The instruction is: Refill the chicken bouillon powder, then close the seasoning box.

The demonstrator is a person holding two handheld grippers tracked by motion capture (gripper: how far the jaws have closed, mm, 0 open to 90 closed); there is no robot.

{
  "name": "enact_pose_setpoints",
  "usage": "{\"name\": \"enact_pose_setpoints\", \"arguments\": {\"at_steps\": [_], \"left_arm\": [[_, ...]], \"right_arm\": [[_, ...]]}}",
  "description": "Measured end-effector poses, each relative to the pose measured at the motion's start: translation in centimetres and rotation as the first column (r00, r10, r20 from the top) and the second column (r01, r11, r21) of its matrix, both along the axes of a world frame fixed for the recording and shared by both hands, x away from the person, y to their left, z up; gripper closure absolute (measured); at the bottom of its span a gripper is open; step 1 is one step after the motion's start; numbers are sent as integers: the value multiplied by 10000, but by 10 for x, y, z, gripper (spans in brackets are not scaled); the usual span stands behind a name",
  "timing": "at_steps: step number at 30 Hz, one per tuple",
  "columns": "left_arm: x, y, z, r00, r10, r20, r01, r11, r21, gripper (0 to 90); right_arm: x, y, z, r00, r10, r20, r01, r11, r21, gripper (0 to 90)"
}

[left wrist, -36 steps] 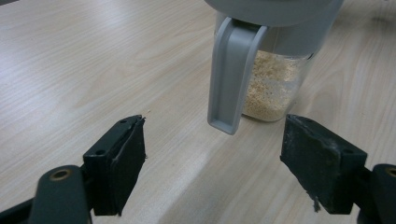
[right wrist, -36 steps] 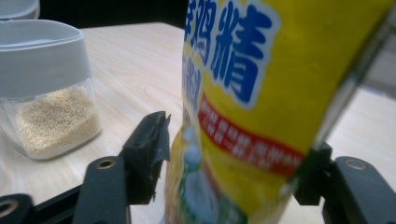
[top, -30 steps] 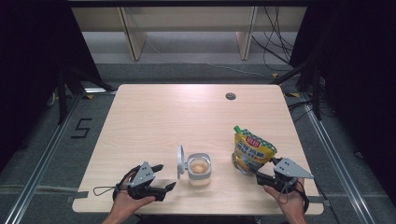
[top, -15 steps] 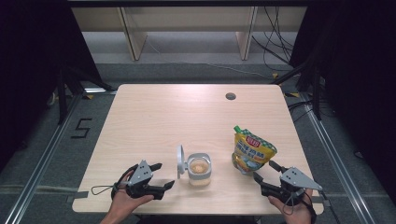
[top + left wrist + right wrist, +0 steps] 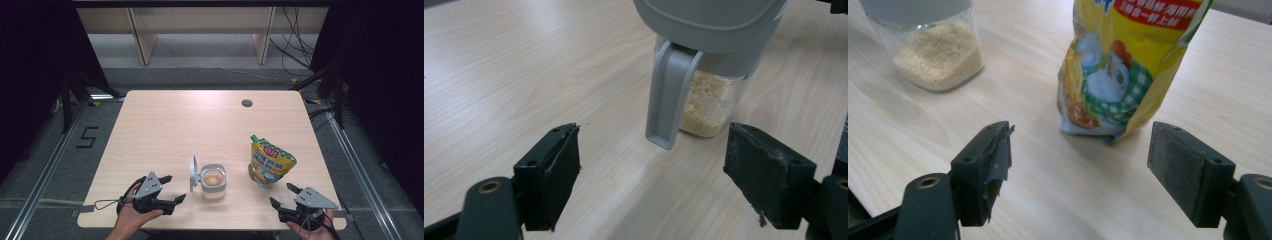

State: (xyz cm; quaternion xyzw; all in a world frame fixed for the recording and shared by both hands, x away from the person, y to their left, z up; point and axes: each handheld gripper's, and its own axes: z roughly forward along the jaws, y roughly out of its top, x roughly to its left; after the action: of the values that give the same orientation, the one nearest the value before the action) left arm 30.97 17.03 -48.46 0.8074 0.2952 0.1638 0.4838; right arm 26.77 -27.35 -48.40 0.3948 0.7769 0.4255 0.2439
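A clear jar (image 5: 213,182) holding pale granules stands near the table's front edge, its grey lid (image 5: 193,173) flipped up on its left side. In the left gripper view the jar (image 5: 710,100) and its lid latch (image 5: 669,95) are just ahead of the jaws. A yellow stand-up pouch (image 5: 269,162) with a chicken picture stands to the jar's right, also seen as the pouch (image 5: 1128,65) in the right gripper view. My left gripper (image 5: 172,189) is open, left of the jar. My right gripper (image 5: 284,195) is open, in front of the pouch. Neither holds anything.
The light wooden table (image 5: 190,125) has a round cable hole (image 5: 246,103) at the back right. Both hands sit at the table's front edge. Beyond the table is grey floor with wooden shelf legs (image 5: 142,35) and cables.
My right gripper has pulled back from the pouch toward the front edge and a little to the right. The left gripper has barely shifted.
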Motion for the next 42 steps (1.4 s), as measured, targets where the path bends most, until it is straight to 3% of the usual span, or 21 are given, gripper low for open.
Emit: {"name": "enact_pose_setpoints", "arguments": {"at_steps": [1, 3, 4, 5, 6, 7, 8, 11, 12, 13, 16, 17, 18, 19, 23, 25, 26, 30, 31, 32, 42], "left_arm": [[-1, 0, 1, 9998, 29, -174, -31, 9999, -108, 218], [-2, -1, 2, 9999, 48, -115, -50, 9999, -165, 222], [-2, -1, 4, 9999, 3, -126, -5, 9999, -171, 229], [-2, -1, 4, 9999, 3, -126, -5, 9999, -171, 232], [-3, -1, 7, 10000, 63, -30, -64, 9999, -107, 243], [-3, -1, 7, 10000, 63, -30, -64, 9999, -107, 264], [-4, 0, 10, 9994, 36, 333, -41, 9999, 166, 288], [-4, 0, 13, 9993, -131, 356, 130, 9999, 54, 399], [-4, 1, 15, 9989, -121, 452, 117, 9999, 100, 399], [-4, 2, 16, 9982, -210, 554, 199, 9996, 189, 519], [-4, 2, 18, 9978, -192, 630, 186, 9998, 106, 671], [-4, 2, 19, 9961, -382, 795, 361, 9990, 280, 709], [-6, 0, 18, 9967, -271, 765, 256, 9995, 195, 755], [-5, 0, 20, 9921, -400, 1185, 343, 9982, 500, 791], [-7, -3, 22, 9904, -487, 1294, 407, 9972, 634, 887], [-8, -4, 22, 9913, -530, 1207, 461, 9971, 597, 891], [-9, -5, 23, 9890, -607, 1351, 505, 9957, 773, 892], [-10, -8, 26, 9880, -653, 1401, 569, 9964, 635, 893], [-10, -7, 29, 9869, -692, 1459, 595, 9957, 704, 893], [-9, -8, 30, 9871, -683, 1447, 607, 9966, 563, 893], [-6, -23, 48, 9853, -798, 1513, 747, 9964, 394, 892]], "right_arm": [[0, 0, 0, 9999, 83, -76, -83, 10000, -25, 266], [-1, 0, -1, 9999, 89, -105, -90, 10000, -33, 266], [-1, -1, -1, 9996, 166, 234, -156, 9990, -409, 266], [-1, -1, -1, 9996, 166, 234, -156, 9990, -409, 266], [-4, 0, -1, 9999, 63, -121, -67, 9995, -302, 266], [-4, 0, -1, 9999, 147, -5, -147, 9991, -402, 267], [-6, 1, -1, 9998, 131, -158, -135, 9995, -283, 266], [-6, 1, -1, 9999, 140, -92, -144, 9990, -432, 267], [-6, 1, -1, 9998, 178, 40, -175, 9987, -488, 267], [-7, 1, -1, 9999, 120, -97, -124, 9991, -412, 270], [-5, -1, -1, 9998, 182, 114, -176, 9986, -509, 271], [-5, -1, -1, 9996, 211, 178, -202, 9986, -493, 272], [-5, -1, -1, 9995, 255, 172, -245, 9984, -518, 274], [-5, -1, 0, 9994, 235, 235, -222, 9983, -538, 277], [-5, 0, -1, 9988, 387, 305, -370, 9977, -563, 281], [-5, 1, -1, 9990, 420, 154, -412, 9979, -493, 283], [-5, 1, 0, 9990, 443, 111, -437, 9979, -471, 284], [-8, 2, 1, 9997, 253, 55, -250, 9987, -455, 288], [-5, 2, 0, 9976, 621, 296, -602, 9963, -616, 289], [-6, 2, 1, 9989, 391, 268, -375, 9975, -604, 289], [-5, 1, 1, 9981, 445, 426, -413, 9964, -734, 289]]}}
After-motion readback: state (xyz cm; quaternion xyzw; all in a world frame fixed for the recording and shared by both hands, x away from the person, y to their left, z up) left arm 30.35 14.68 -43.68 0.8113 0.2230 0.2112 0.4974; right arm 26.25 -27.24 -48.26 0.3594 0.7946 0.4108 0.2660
